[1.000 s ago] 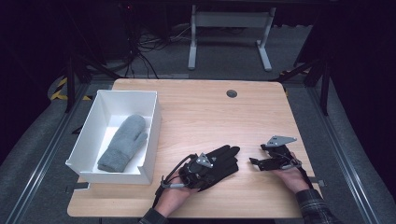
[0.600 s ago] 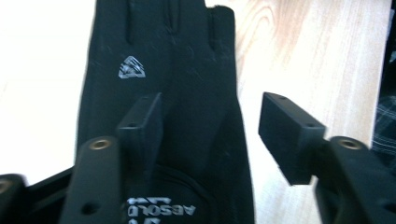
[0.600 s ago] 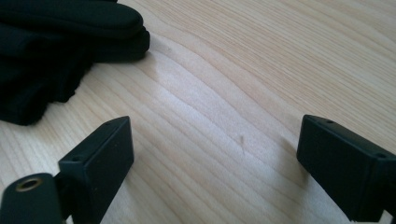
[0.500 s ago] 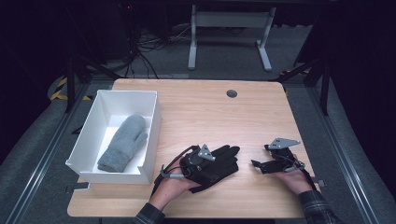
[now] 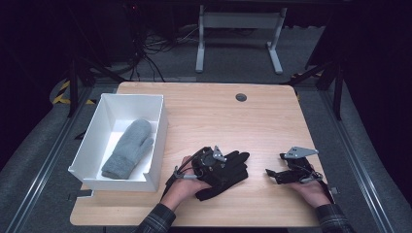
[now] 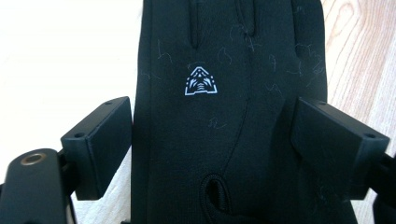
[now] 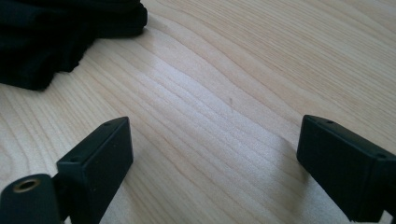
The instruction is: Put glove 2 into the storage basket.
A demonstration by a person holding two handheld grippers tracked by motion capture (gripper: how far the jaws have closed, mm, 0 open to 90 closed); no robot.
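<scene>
A black glove lies on the wooden table near its front edge. In the left gripper view the glove bears a small white logo and its fingers point away. My left gripper is over the glove, open, one jaw on each side of the glove's palm. My right gripper is low over bare wood to the right of the glove, open with nothing between its jaws. The glove's edge shows at the top left of the right gripper view.
A white box stands at the table's left side with a grey mitten lying in it. A round dark grommet sits near the far edge. Bare wood stretches behind the glove.
My left gripper has shifted a little forward and right over the black glove. My right gripper has drifted slightly toward the table's front edge.
</scene>
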